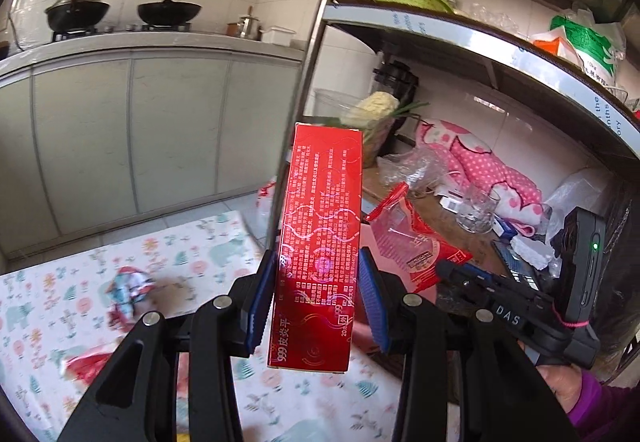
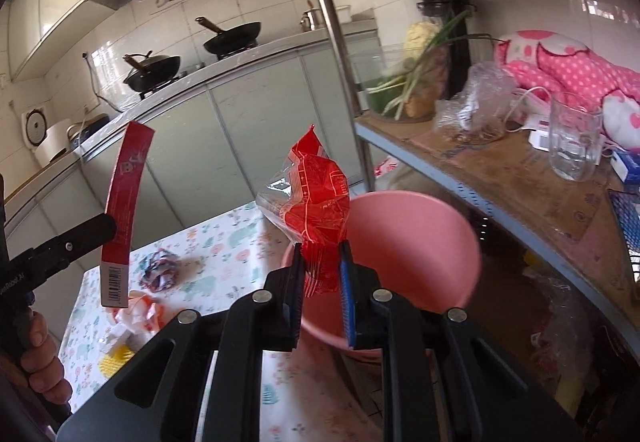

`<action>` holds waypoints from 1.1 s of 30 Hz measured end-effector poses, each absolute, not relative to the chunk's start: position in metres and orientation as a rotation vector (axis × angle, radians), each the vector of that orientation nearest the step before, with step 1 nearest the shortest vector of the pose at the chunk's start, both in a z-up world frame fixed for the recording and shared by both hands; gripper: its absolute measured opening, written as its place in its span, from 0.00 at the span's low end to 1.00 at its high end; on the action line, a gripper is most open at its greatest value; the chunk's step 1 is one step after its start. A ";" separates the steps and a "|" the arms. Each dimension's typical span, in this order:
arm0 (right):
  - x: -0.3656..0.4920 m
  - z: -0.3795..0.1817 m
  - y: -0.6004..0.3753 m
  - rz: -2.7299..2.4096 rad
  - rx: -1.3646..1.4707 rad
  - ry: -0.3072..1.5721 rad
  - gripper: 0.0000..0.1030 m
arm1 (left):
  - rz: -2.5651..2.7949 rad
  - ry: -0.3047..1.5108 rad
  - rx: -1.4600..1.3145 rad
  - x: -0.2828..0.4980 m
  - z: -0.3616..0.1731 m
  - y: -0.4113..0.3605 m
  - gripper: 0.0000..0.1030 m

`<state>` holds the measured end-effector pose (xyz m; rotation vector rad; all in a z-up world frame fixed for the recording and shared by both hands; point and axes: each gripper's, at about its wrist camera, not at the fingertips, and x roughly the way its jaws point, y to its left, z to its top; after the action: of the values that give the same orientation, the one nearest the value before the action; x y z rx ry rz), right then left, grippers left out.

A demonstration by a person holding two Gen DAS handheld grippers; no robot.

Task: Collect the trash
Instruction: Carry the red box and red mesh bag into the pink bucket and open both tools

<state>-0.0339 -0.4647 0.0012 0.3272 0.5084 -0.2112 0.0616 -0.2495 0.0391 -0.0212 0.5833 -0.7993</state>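
Carrying trash in both hands: the left tool (image 1: 316, 294) is clenched on a red medicine carton (image 1: 320, 242) near its lower third, held upright above the floral counter (image 1: 60, 282). The right tool (image 2: 320, 274) pinches a red plastic snack wrapper (image 2: 320, 193) by its bottom edge, just over the pink bin (image 2: 420, 234). The carton looks light, stiff and crushable, so broad faces suit; the wrapper is flimsy and slick. A crumpled wrapper (image 2: 160, 268) waits left of the bin.
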 end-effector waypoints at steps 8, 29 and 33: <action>-0.029 -0.021 -0.501 -0.280 0.348 0.543 0.16 | -0.870 0.664 0.004 0.084 0.014 -0.329 0.39; 0.003 -0.068 -0.527 -0.351 0.386 0.687 0.25 | -0.789 0.938 0.105 0.133 -0.076 -0.412 0.44; 0.003 -0.068 -0.527 -0.357 0.375 0.693 0.26 | -0.782 0.957 0.088 0.137 -0.076 -0.408 0.44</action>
<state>0.0033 -0.5273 -0.0679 0.3751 0.6932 -0.3573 0.1368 -0.4084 -0.0761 0.0881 0.9573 -0.7819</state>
